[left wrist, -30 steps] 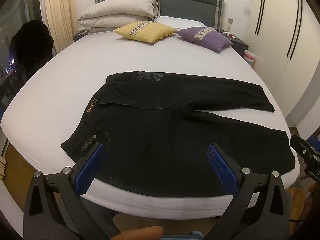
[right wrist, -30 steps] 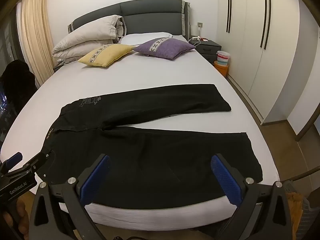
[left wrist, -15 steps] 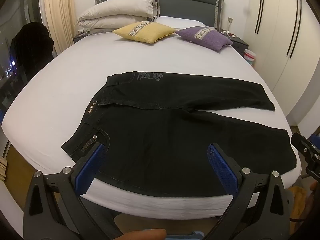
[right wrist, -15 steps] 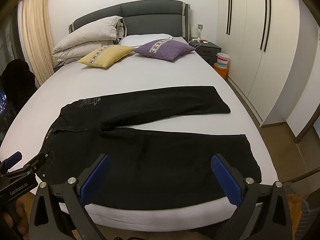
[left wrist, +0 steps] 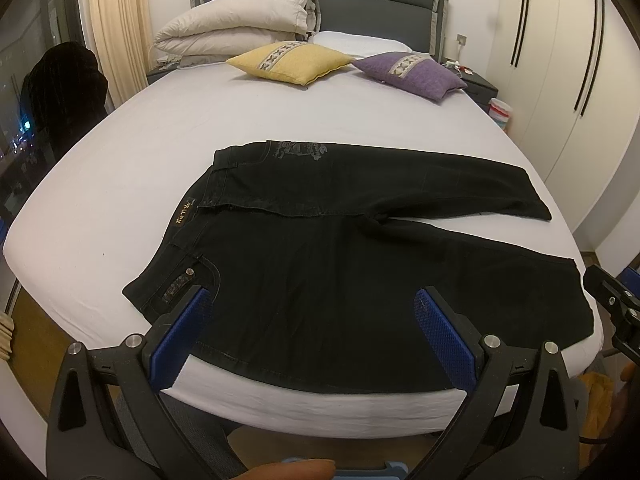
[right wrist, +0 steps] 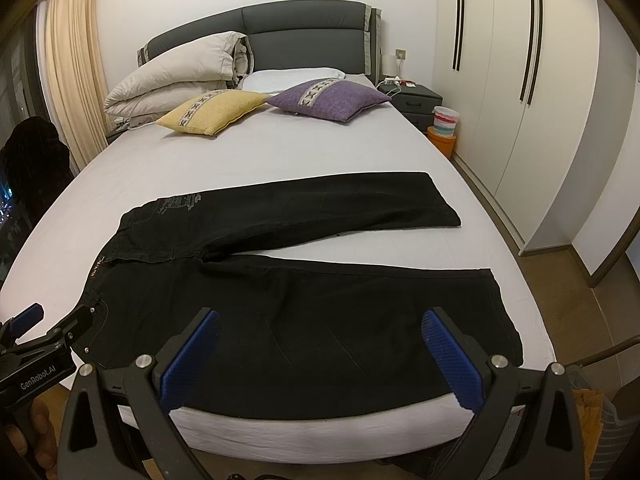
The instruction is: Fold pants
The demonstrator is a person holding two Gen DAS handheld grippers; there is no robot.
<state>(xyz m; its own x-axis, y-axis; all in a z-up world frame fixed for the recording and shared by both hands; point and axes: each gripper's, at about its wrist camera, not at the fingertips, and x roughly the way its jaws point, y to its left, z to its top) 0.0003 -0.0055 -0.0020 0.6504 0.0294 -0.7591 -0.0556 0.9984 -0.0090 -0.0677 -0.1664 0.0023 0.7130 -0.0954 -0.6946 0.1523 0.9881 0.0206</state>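
Black pants (left wrist: 340, 272) lie flat on the white bed (left wrist: 160, 140), waistband to the left, both legs spread to the right in a V. They also show in the right wrist view (right wrist: 320, 312). My left gripper (left wrist: 312, 300) is open and empty, above the near edge close to the waistband and front pocket. My right gripper (right wrist: 320, 322) is open and empty, above the near leg. The left gripper also shows at the right wrist view's left edge (right wrist: 40, 332); the right gripper shows at the left wrist view's right edge (left wrist: 612, 300).
A yellow cushion (left wrist: 292, 62), a purple cushion (left wrist: 408, 74) and a folded duvet (left wrist: 236, 20) sit by the headboard. A nightstand (right wrist: 412, 100) and stacked tubs (right wrist: 442, 128) stand right of the bed, before white wardrobes (right wrist: 540, 100). A dark chair (left wrist: 60, 92) stands at left.
Both grippers have crept slightly forward and stayed open. The pants have not moved.
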